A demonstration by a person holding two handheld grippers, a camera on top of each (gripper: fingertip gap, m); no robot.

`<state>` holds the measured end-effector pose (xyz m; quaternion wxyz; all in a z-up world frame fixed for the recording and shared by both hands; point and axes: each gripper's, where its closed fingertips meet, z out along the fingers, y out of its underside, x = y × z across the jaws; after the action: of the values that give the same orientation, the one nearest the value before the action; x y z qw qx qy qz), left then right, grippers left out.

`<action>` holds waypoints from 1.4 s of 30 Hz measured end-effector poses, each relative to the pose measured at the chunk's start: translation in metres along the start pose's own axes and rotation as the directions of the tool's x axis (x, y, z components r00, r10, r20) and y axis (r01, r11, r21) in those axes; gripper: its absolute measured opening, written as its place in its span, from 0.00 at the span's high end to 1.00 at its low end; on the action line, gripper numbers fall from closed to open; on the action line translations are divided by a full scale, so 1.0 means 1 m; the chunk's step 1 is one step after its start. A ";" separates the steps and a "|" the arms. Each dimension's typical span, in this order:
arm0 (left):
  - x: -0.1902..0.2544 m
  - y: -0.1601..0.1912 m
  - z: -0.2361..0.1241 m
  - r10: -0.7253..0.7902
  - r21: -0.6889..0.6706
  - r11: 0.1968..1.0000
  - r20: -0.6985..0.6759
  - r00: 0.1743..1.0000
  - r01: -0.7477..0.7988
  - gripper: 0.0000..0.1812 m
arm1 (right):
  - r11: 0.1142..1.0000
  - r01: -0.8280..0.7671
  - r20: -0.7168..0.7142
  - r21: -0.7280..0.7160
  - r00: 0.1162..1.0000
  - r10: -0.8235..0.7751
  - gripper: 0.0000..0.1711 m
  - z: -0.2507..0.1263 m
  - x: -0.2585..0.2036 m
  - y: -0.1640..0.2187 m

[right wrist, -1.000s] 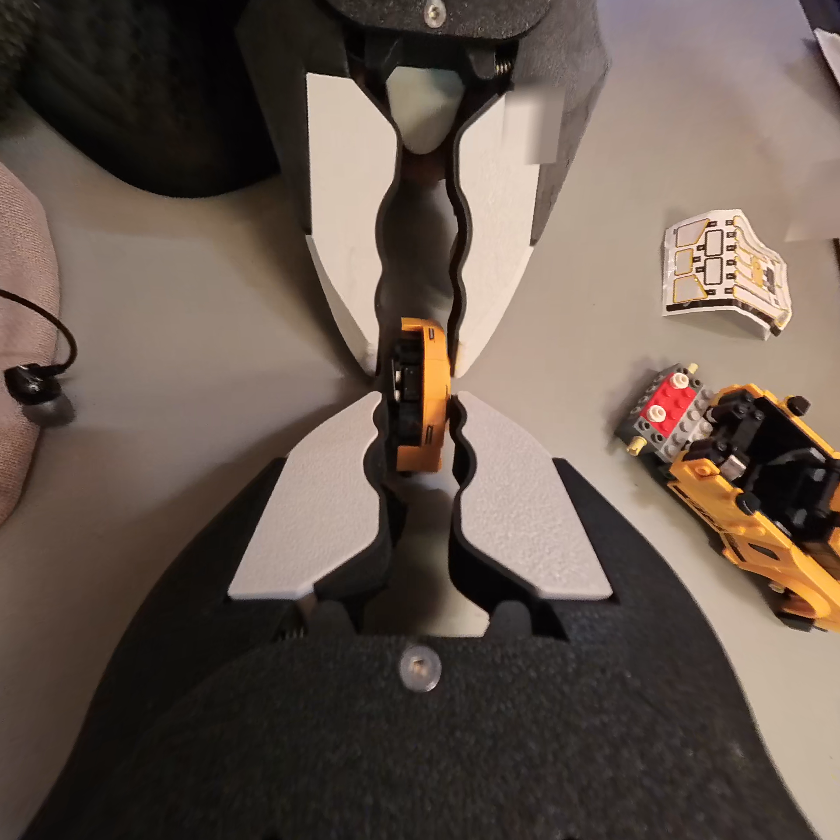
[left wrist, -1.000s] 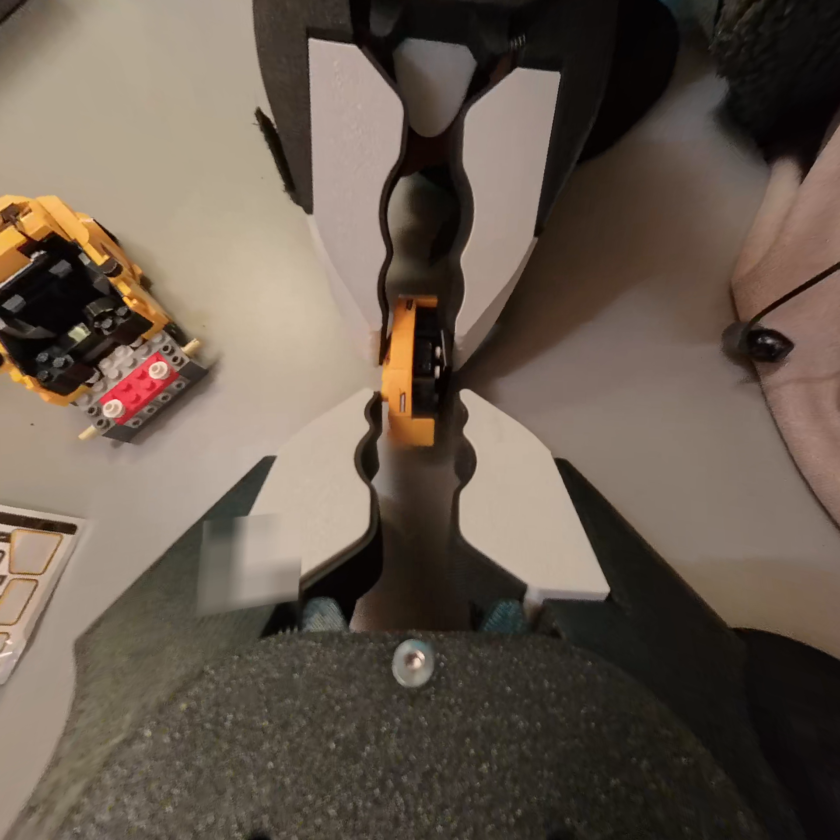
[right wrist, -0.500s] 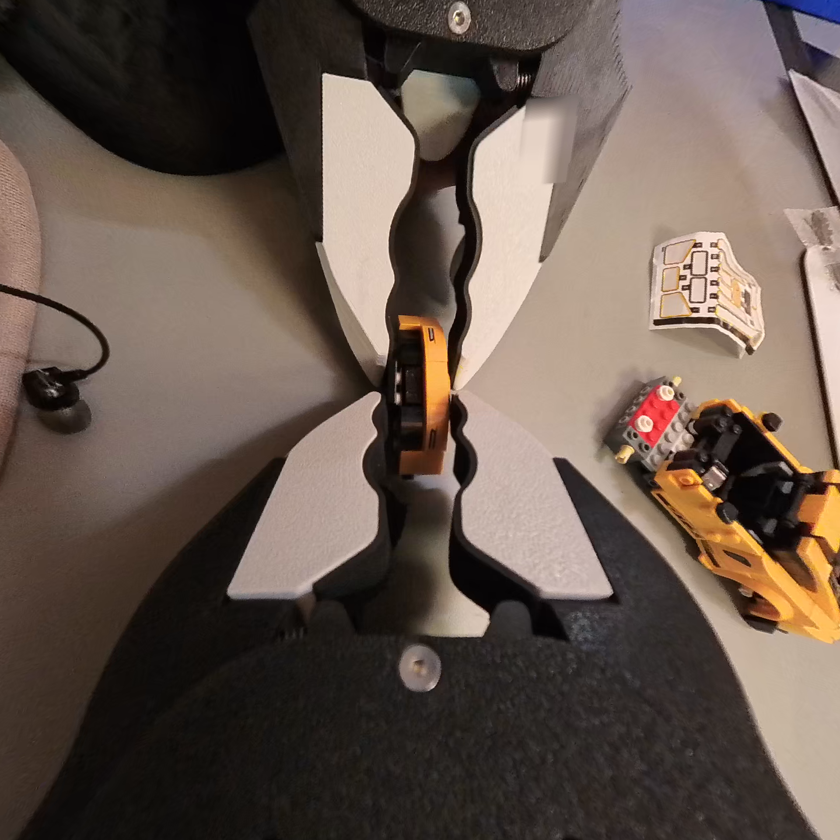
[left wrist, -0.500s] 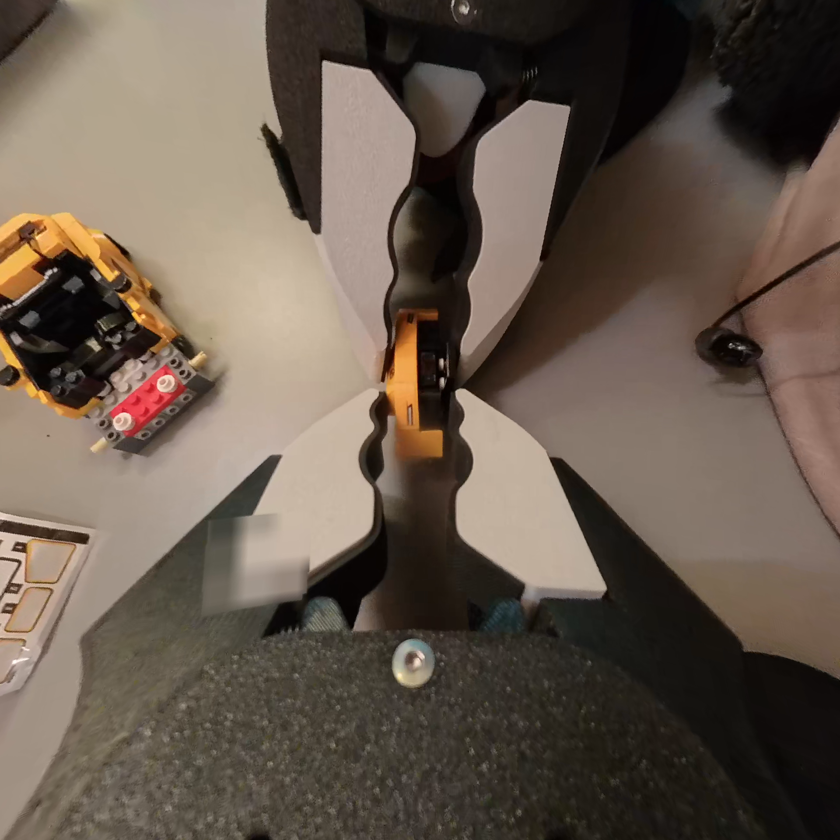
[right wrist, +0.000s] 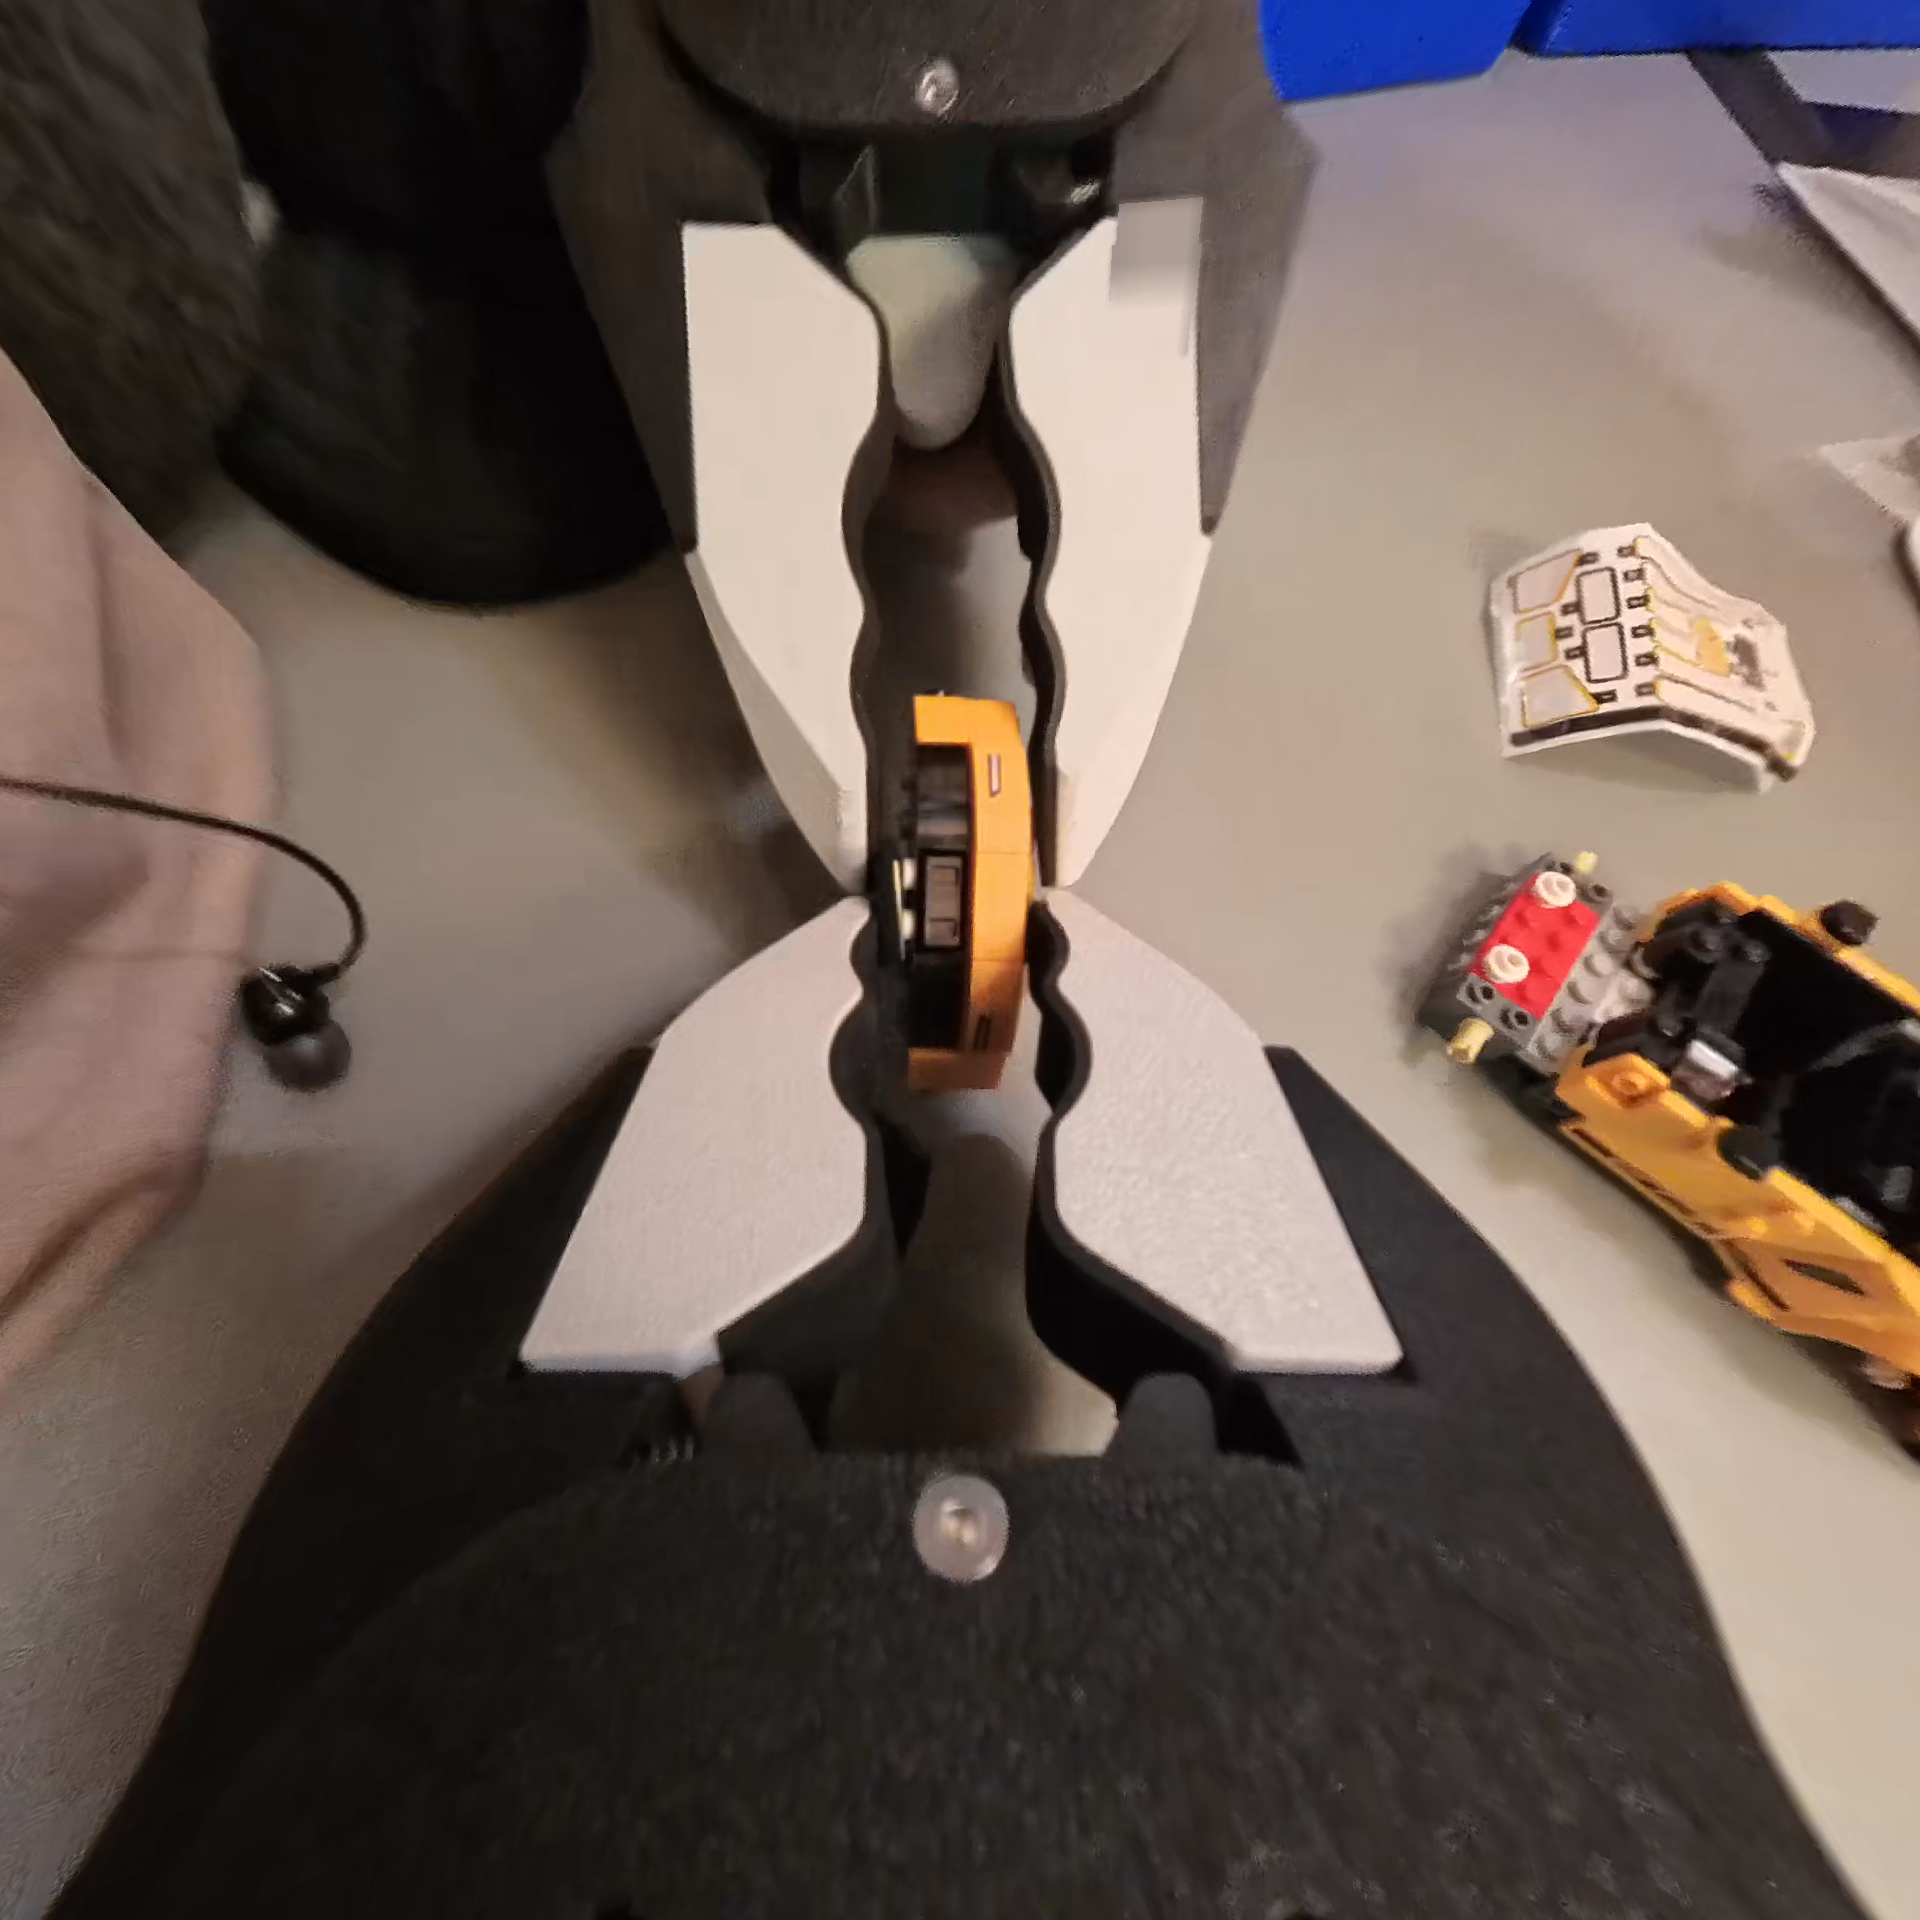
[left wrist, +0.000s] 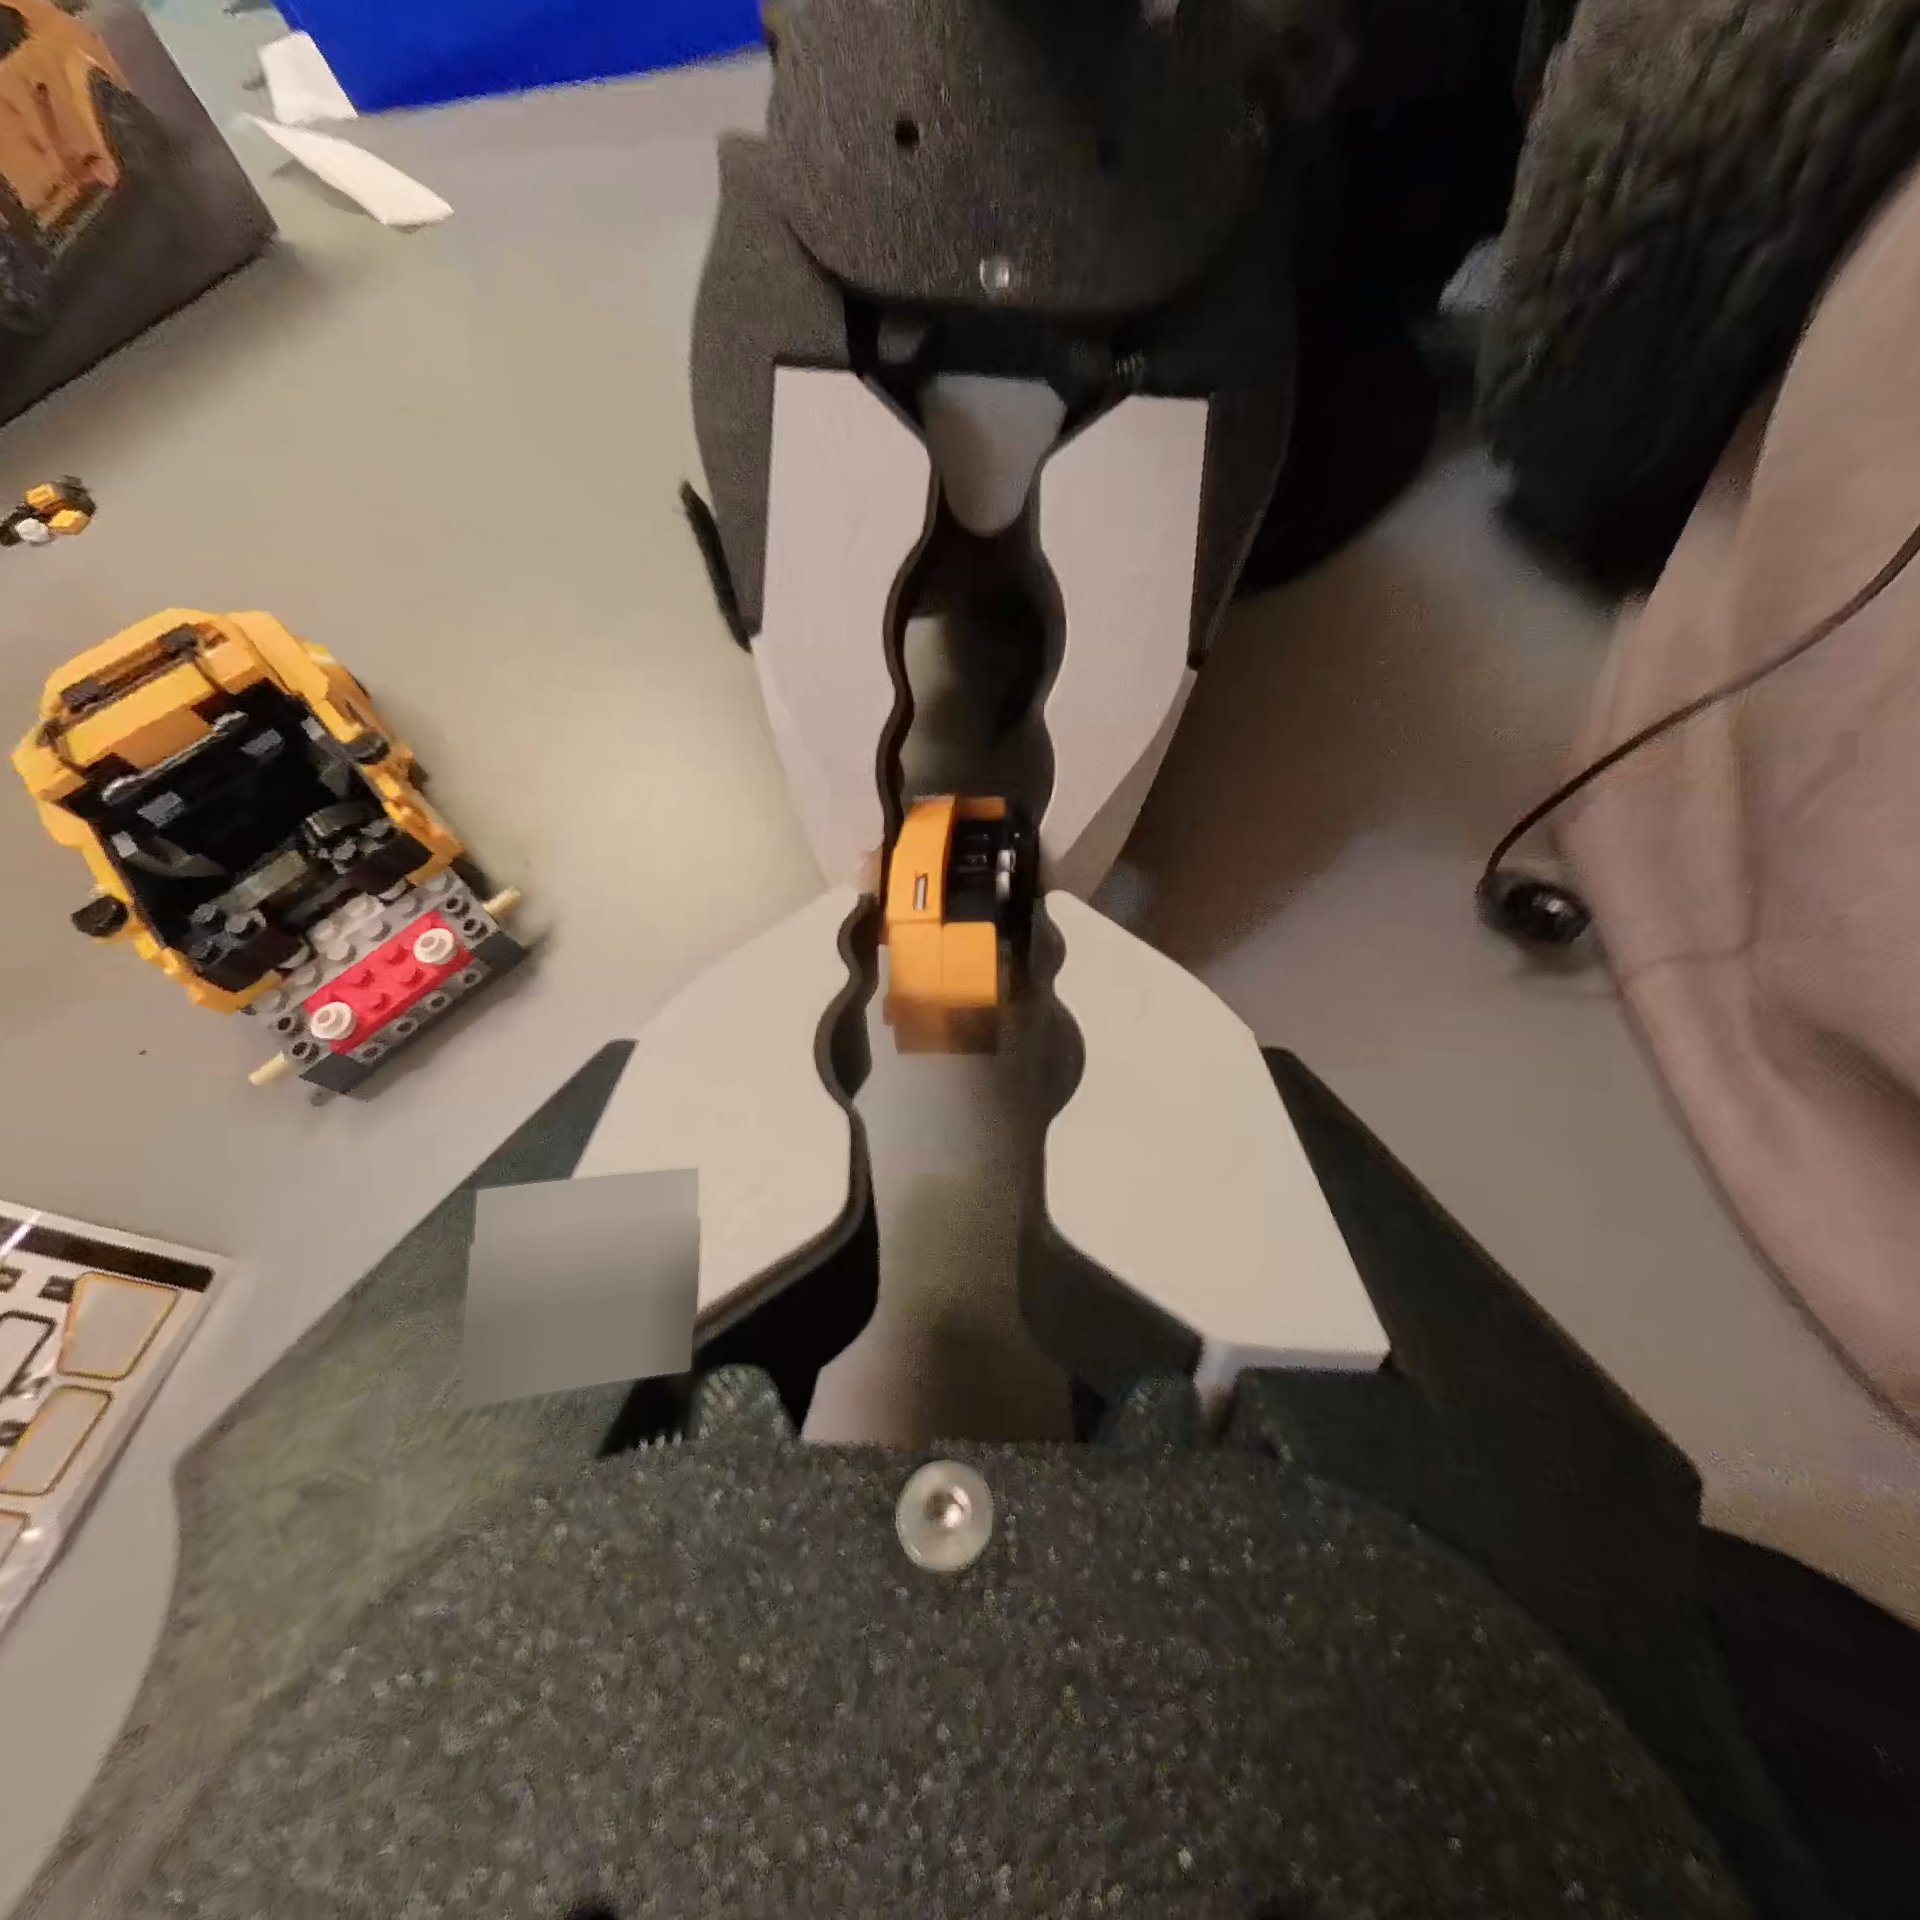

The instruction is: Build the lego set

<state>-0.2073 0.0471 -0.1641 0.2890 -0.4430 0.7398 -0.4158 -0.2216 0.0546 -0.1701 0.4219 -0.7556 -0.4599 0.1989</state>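
Facing each other tip to tip above the grey table (left wrist: 520, 416), two grippers meet on one small orange-and-black lego sub-assembly (left wrist: 951, 904). The left gripper (left wrist: 951, 935) has its pair of white fingers (left wrist: 727, 1091) closed on the nearer end of that piece, and the right gripper (right wrist: 951, 940) clamps the same piece (right wrist: 961, 894) with its own two fingers (right wrist: 727, 1143); in each wrist view the opposite gripper enters from the top of the picture, gripping the far end. One partly built orange lego car (left wrist: 249, 831) lies on the table, well apart from the held sub-assembly: to its left in the left wrist view, to its right in the right wrist view (right wrist: 1704, 1070). A red plate with two white studs (left wrist: 390, 971) sits at the car's open end. One sticker sheet (right wrist: 1642, 655) lies beyond the car in the right wrist view, seen whole; the left wrist view shows only its corner (left wrist: 73, 1382). One black earbud on a cord (right wrist: 291, 1018) rests beside a pinkish cloth (right wrist: 94, 831). Only the left wrist view shows one tiny orange-and-black loose part (left wrist: 47, 509) beyond the car, a dark box (left wrist: 94, 166) and white paper scraps (left wrist: 343, 171).
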 end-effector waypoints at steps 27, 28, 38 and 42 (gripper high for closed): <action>-0.018 -0.002 -0.024 0.090 0.000 0.996 0.070 0.994 -0.090 0.86 | 0.996 0.020 -0.002 0.083 1.000 -0.020 0.83 -0.009 0.008 -0.020; -0.018 -0.001 -0.024 0.095 -0.009 0.995 0.069 0.993 -0.095 0.86 | 0.998 0.034 0.001 0.059 0.999 -0.034 0.85 -0.007 0.007 -0.017; -0.020 -0.022 -0.039 0.032 0.172 0.984 0.037 0.999 -0.038 0.82 | 0.969 -0.001 -0.014 0.245 1.000 0.005 0.86 -0.019 0.008 -0.038; -0.021 -0.023 -0.043 0.005 0.202 0.979 0.011 1.000 -0.007 0.81 | 0.949 -0.050 0.016 0.311 0.999 0.047 0.86 -0.024 0.007 -0.046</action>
<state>-0.2224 0.0753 -0.1219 0.3375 -0.4115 0.6936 -0.4855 -0.2256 0.0593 -0.1185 0.5287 -0.6899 -0.4059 0.2823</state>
